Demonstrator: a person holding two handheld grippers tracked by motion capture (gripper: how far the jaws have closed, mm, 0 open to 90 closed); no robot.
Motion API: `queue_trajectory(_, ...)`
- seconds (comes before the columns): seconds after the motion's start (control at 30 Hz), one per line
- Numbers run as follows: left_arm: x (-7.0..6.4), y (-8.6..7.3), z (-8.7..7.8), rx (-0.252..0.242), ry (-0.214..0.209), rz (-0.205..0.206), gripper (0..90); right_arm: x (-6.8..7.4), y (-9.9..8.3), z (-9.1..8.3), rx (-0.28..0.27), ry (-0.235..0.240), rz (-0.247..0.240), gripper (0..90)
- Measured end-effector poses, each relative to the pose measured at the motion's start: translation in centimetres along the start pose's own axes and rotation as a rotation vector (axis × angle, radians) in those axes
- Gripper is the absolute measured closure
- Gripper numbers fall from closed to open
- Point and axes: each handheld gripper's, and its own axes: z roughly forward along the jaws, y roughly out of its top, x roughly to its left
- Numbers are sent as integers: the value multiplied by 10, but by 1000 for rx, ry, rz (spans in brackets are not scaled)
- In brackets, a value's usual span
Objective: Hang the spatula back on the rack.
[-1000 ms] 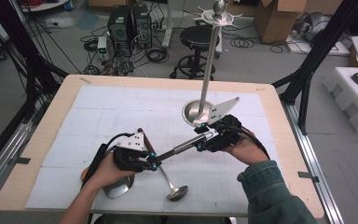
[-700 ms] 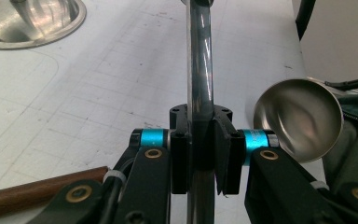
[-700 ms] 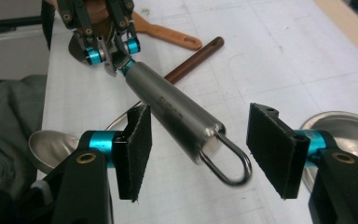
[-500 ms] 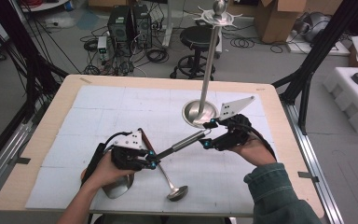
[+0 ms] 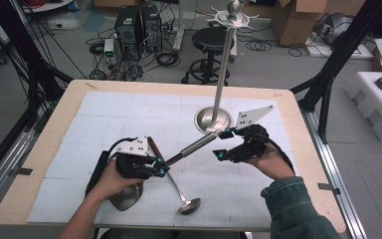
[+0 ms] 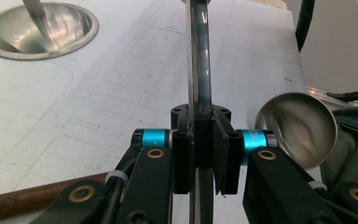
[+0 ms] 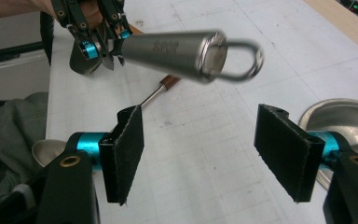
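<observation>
Left gripper [image 5: 160, 171] clamps the steel ladle's thin shank; its thick handle [image 5: 197, 144] runs up-right toward the open right gripper [image 5: 221, 144], ring end nearest.

A stool [image 5: 213, 37], computer towers [image 5: 135, 22] and cardboard boxes [image 5: 294, 20] stand behind.

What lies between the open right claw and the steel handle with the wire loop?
Nothing. In the right gripper view, the right claw is open just below the silver metal handle, with bare white mat behind the gap.
</observation>
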Motion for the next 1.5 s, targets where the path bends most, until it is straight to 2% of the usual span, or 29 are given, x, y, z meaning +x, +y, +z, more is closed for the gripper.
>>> queue_trajectory(0.1, 1, 2, -4, -21, 3, -8, 804, 1, 3, 4, -2, 6, -7, 328)
queue_trajectory(0.33, 2, 5, -9, -35, 17, -19, 812, 4, 10, 12, -10, 13, -16, 311)
queue_trajectory(0.43, 3, 6, -12, -36, 19, -17, 816, 5, 12, 14, -20, 0, -5, 292)
queue_trajectory(0.6, 4, 9, -15, -34, 24, -19, 824, 5, 15, 18, -30, 4, -18, 293)
queue_trajectory(0.73, 2, 13, -17, -31, 27, -11, 834, 6, 16, 19, -23, 12, -7, 295)
queue_trajectory(0.77, 2, 14, -17, -35, 25, -10, 836, 6, 17, 20, -28, 11, -19, 297)
queue_trajectory(1.13, 3, 19, -26, -75, 8, -20, 862, 8, 21, 19, -60, 4, -20, 299)
queue_trajectory(1.5, 6, 20, -30, -118, 4, -30, 869, 12, 29, 21, -99, 19, -27, 316)
